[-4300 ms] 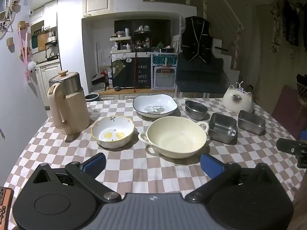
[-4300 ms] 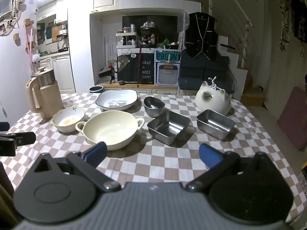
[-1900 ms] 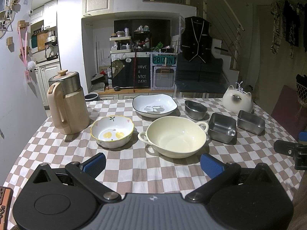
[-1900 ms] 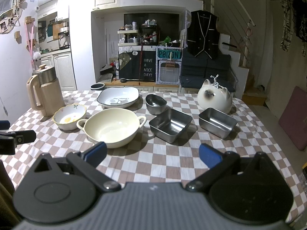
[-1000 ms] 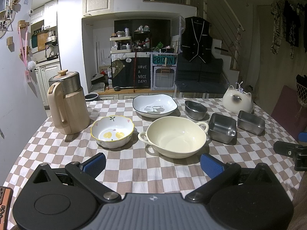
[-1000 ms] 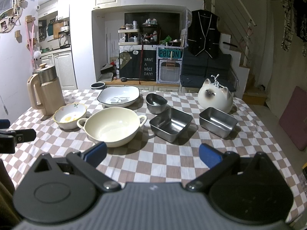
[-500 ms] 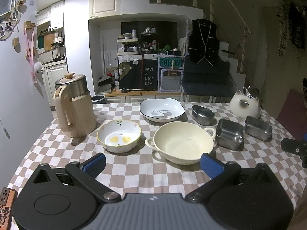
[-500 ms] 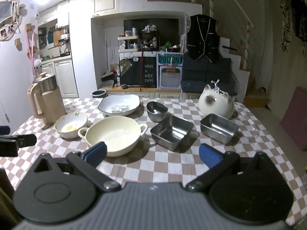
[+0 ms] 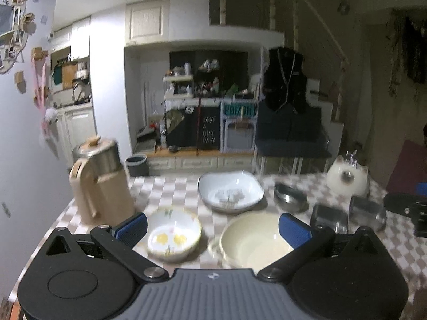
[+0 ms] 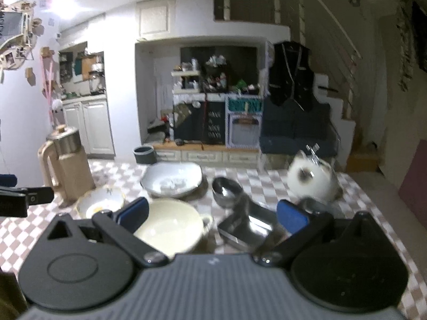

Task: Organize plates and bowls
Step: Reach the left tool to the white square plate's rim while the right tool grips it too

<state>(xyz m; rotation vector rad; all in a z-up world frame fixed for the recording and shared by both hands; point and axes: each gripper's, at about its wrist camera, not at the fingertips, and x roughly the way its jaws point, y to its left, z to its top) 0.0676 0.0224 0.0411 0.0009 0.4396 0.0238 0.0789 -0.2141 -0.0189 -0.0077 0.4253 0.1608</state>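
Checkered surface (image 9: 170, 189) carrying everything, blurred in both views. Far left: beige kettle (image 9: 100, 184) with metal lid, upright, near the left edge. Just right of it, small yellow-rimmed bowl (image 9: 173, 236) with yellow blotches painted inside, otherwise empty. Behind and to the right, white squarish dish (image 9: 230, 190) with dark rim, faint marks on its bottom, too blurred to tell more. In front of that, large cream bowl (image 9: 250, 241) with side handles, empty, partly hidden by the left tongs (image 9: 213, 226), spread wide and holding nothing, hovering over the gap between small bowl and cream bowl. Further right, small round steel bowl (image 9: 289, 197), then two square steel tins (image 9: 329, 217) side by side, then white cat-shaped pot (image 9: 347, 180) at the back right. Seen only from the left wrist: dark tip of the other tool (image 9: 408, 208) at the right border. Seen only from the right wrist: inside of the nearer steel tin (image 10: 246, 229), empty and shiny, and tip of the left tool (image 10: 24, 200) at the left border. Right tongs (image 10: 212, 214) likewise spread wide, empty, hanging above the steel tin and the handle of the cream bowl (image 10: 170, 229); second tin mostly hidden behind the right blue pad (image 10: 292, 217).
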